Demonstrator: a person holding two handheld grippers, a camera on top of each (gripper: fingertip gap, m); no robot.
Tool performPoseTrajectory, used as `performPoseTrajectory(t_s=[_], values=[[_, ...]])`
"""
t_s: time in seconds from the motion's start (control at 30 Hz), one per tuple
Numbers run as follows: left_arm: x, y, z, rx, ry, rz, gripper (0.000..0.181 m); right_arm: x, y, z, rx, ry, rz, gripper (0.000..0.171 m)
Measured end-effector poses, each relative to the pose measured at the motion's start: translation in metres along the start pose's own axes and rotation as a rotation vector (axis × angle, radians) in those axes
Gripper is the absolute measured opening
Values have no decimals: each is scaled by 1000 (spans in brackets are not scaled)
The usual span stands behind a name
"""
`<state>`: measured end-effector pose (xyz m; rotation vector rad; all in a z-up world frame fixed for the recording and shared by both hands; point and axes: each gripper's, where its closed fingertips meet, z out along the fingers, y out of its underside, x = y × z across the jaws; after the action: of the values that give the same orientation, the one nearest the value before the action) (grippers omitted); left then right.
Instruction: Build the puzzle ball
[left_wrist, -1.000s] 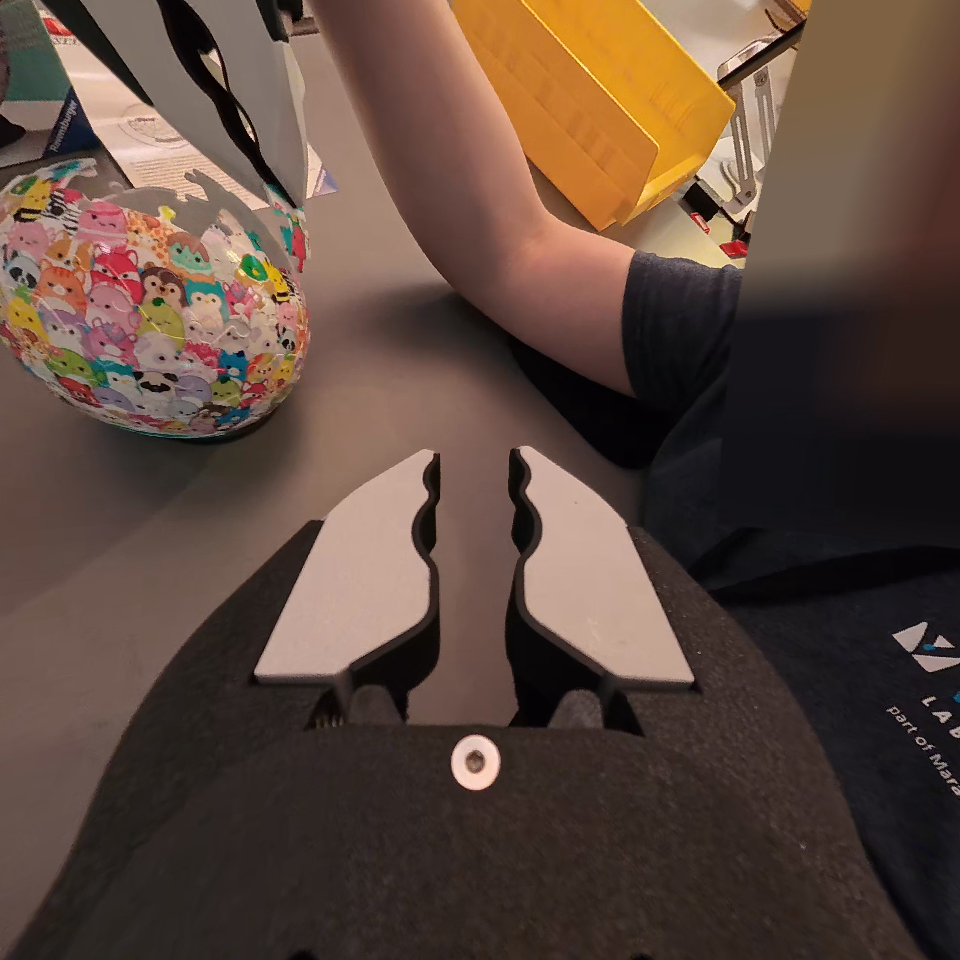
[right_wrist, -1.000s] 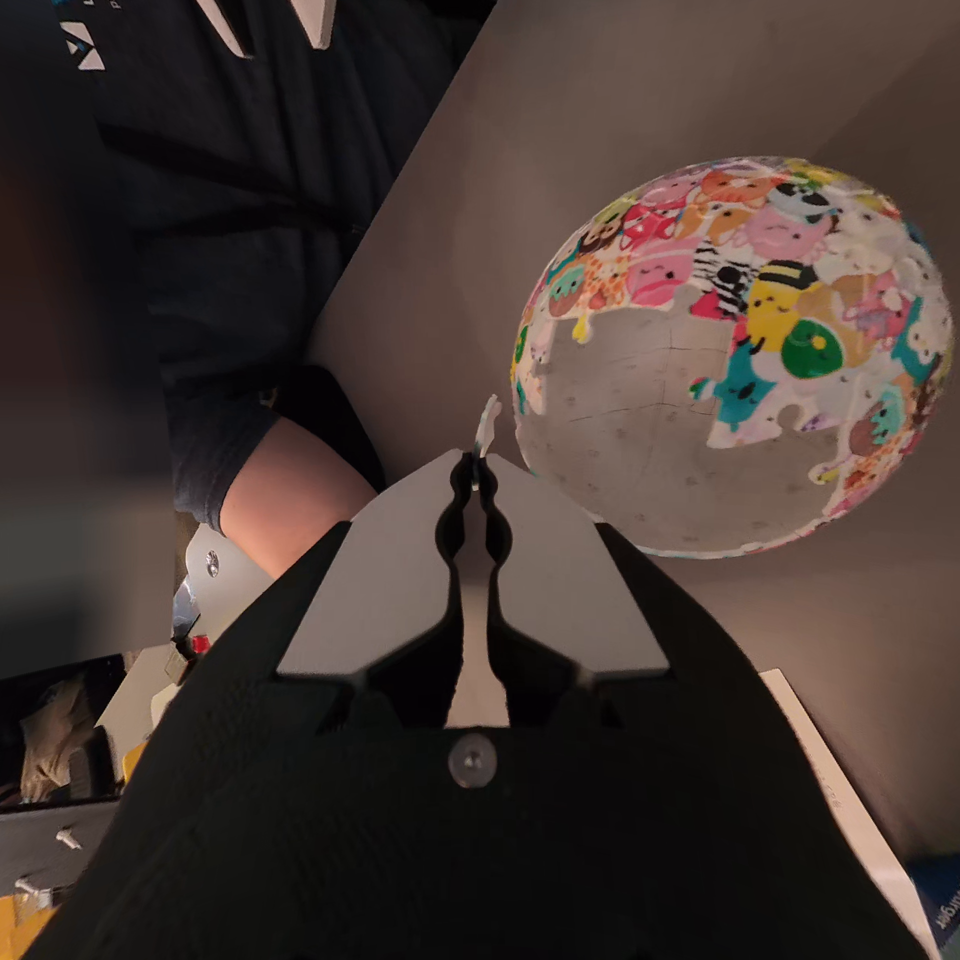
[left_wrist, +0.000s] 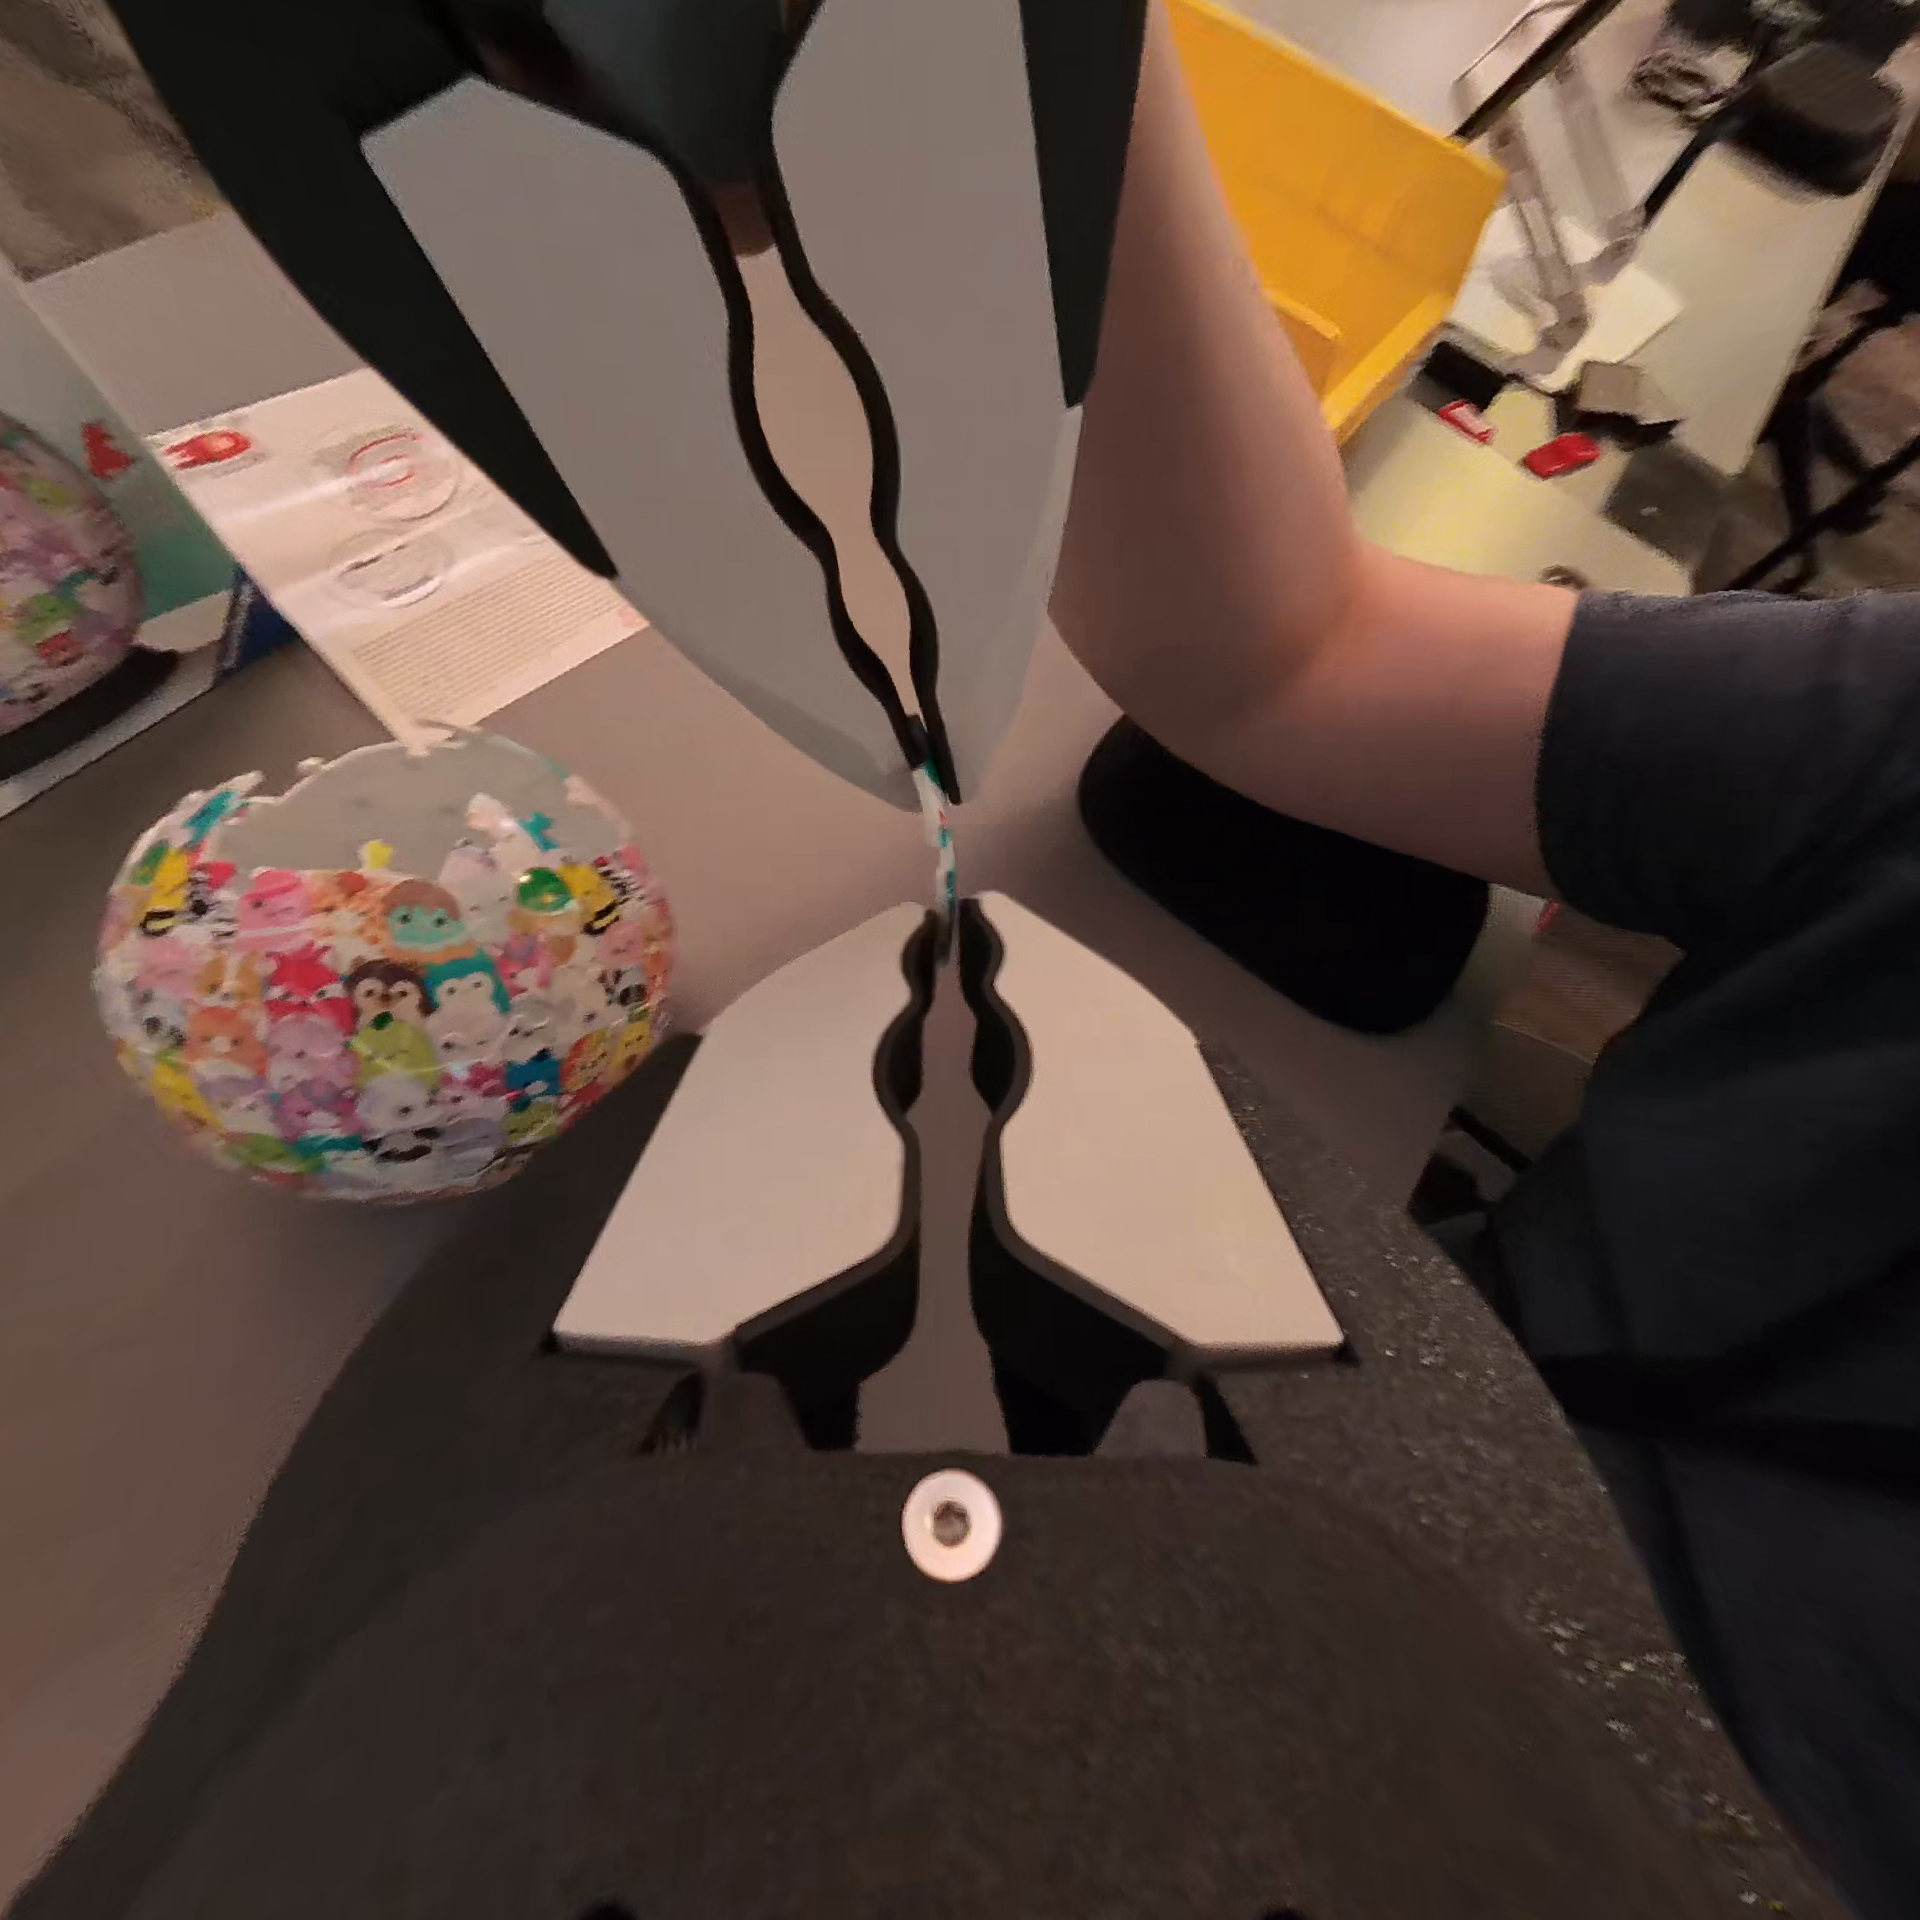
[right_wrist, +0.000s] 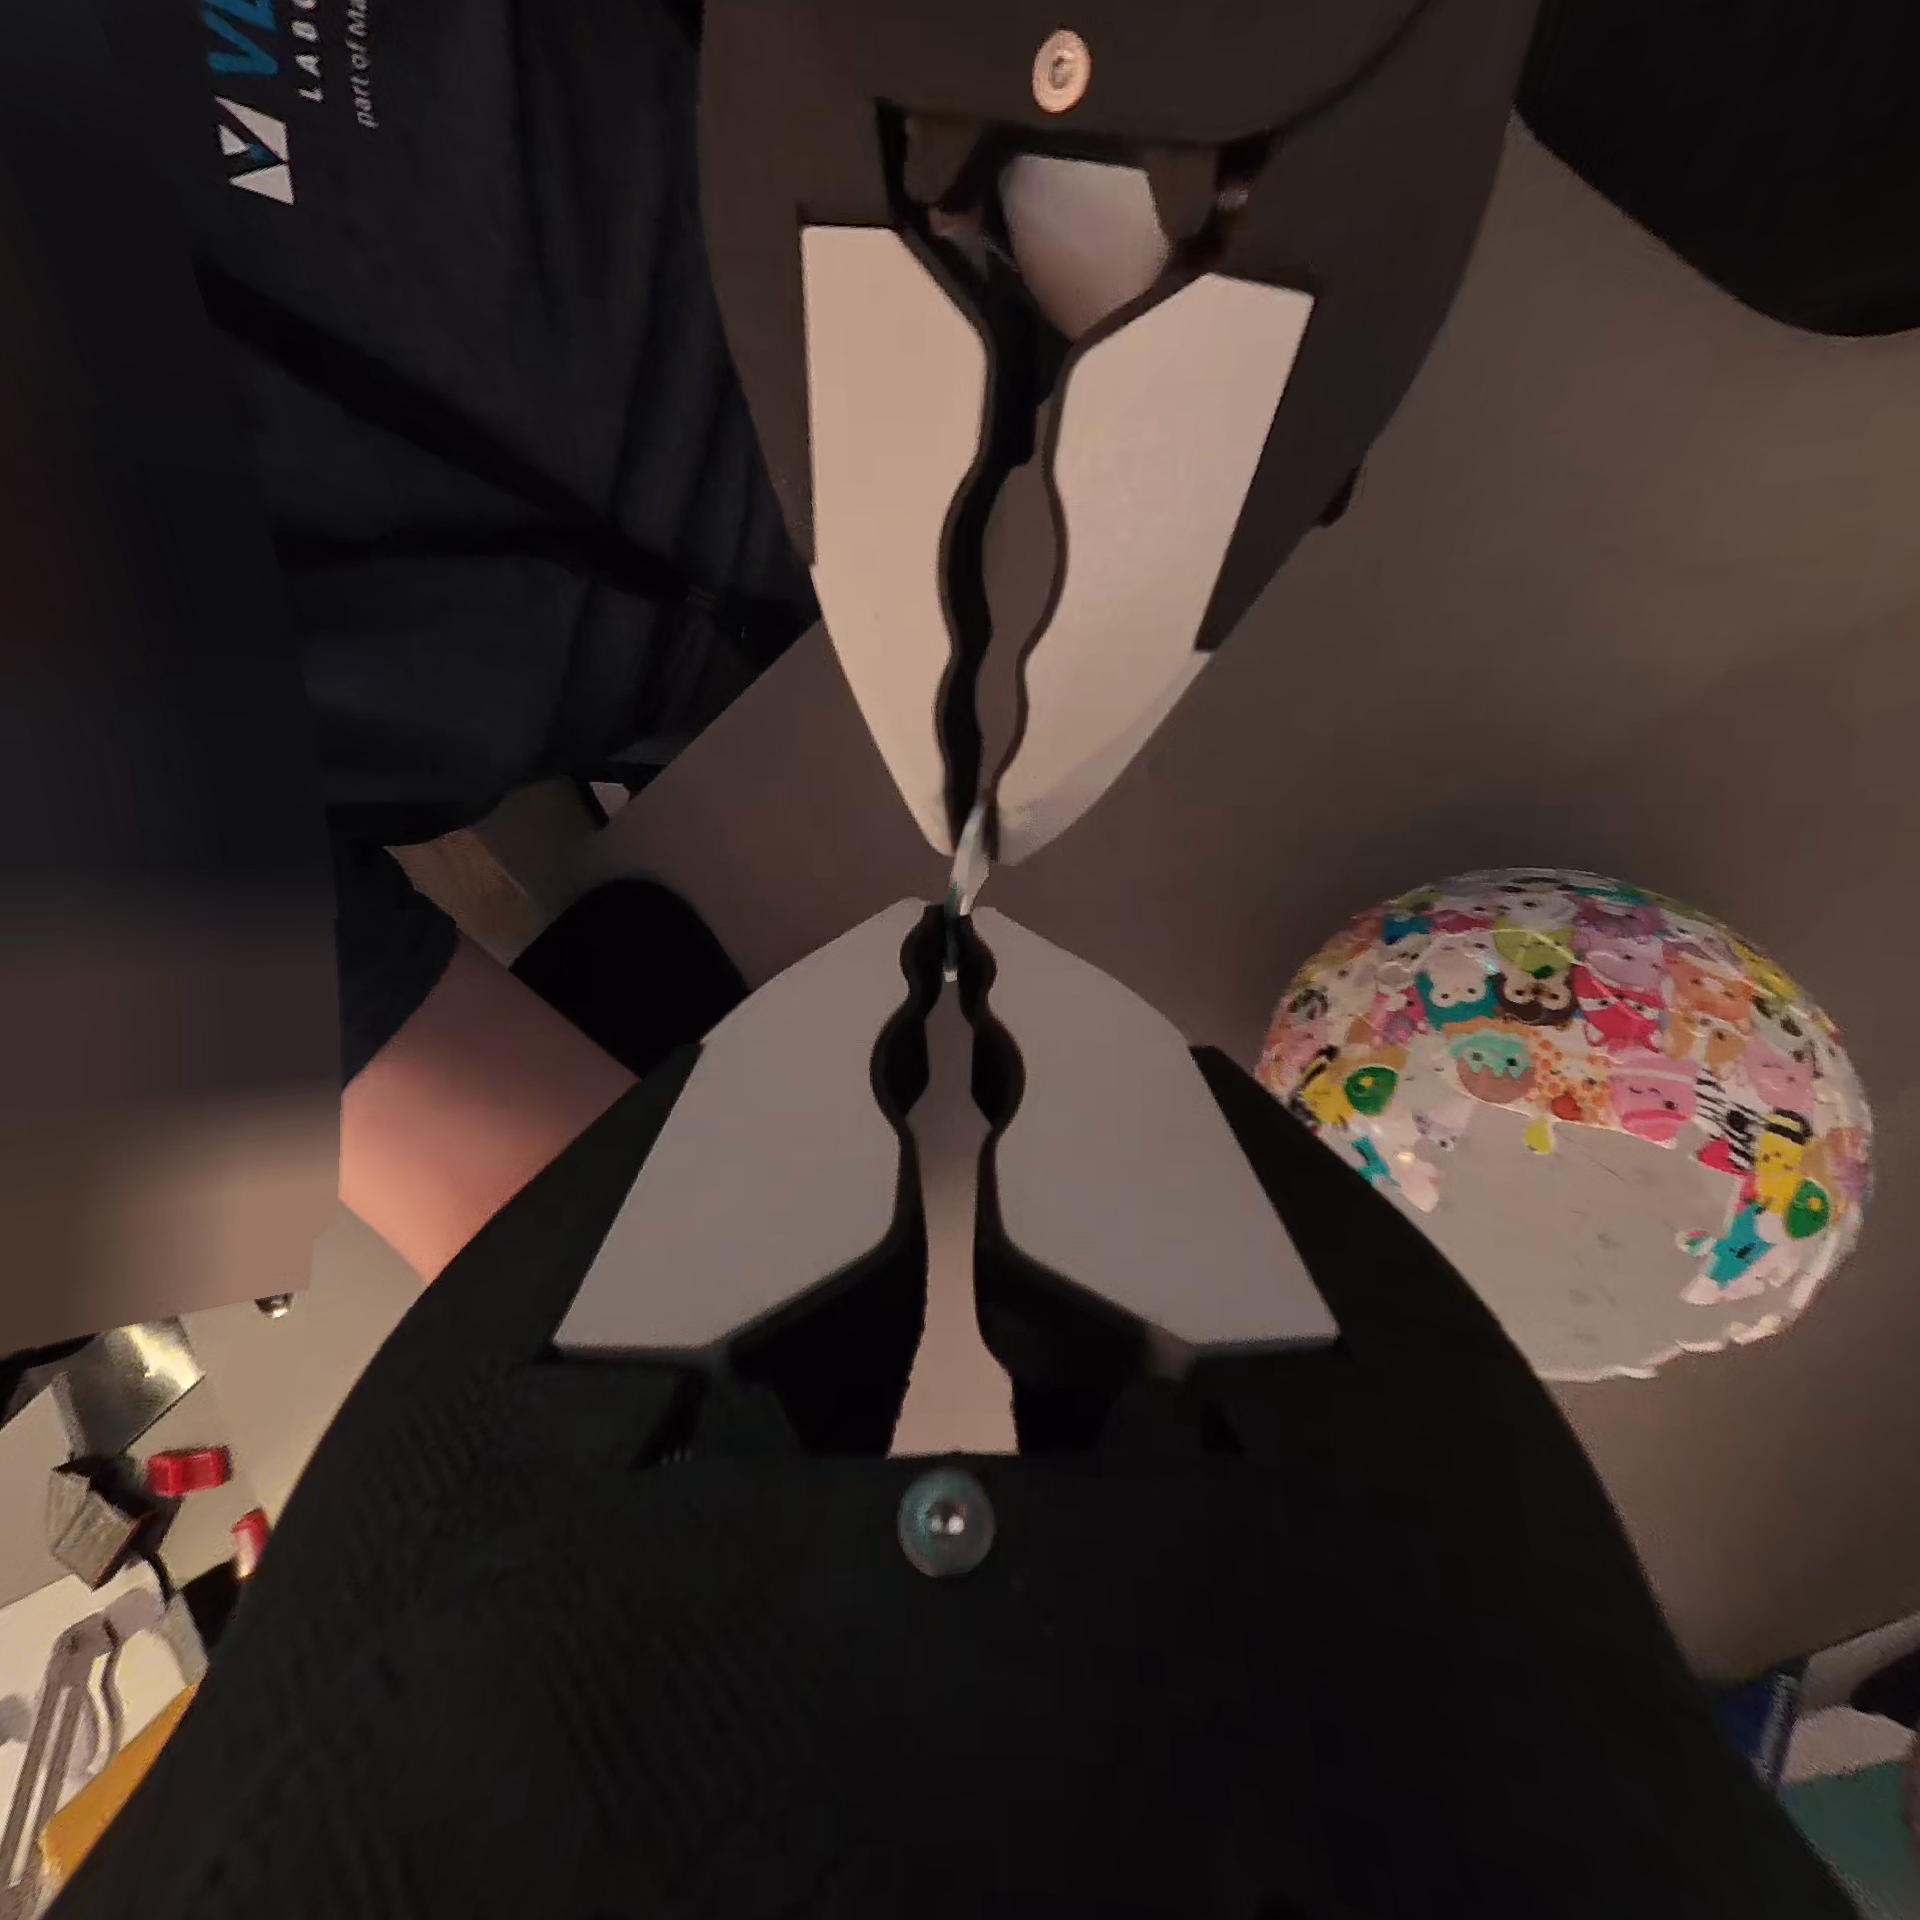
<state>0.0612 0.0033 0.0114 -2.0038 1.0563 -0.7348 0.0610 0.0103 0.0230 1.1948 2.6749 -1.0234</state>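
Puzzle piece (left_wrist: 943, 868), thin and edge-on, bridges the tips of both claws: the left claw (left_wrist: 943, 920) and right claw (right_wrist: 951, 925) meet nose to nose, each pinched narrowly onto it. Open grey desk (left_wrist: 260, 1351) lies beneath. Beside them the puzzle ball (left_wrist: 384, 977) sits unfinished, colourful, its rim jagged.

Each gripper, left gripper (left_wrist: 943, 914) and right gripper (right_wrist: 951, 920), has a black textured body, a silver screw (left_wrist: 951, 1525) at 6 o'clock, and pale grey fingers (left_wrist: 769, 1164) with wavy black inner edges. The person wears a dark navy T-shirt (left_wrist: 1714, 935) bearing a white logo (right_wrist: 265, 156).
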Motion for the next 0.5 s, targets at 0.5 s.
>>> performPoseTrajectory(t_s=[0.5], values=[[-3,-16,-11,264,83,-63,2,7,-10,-40,801,352,71,18]])
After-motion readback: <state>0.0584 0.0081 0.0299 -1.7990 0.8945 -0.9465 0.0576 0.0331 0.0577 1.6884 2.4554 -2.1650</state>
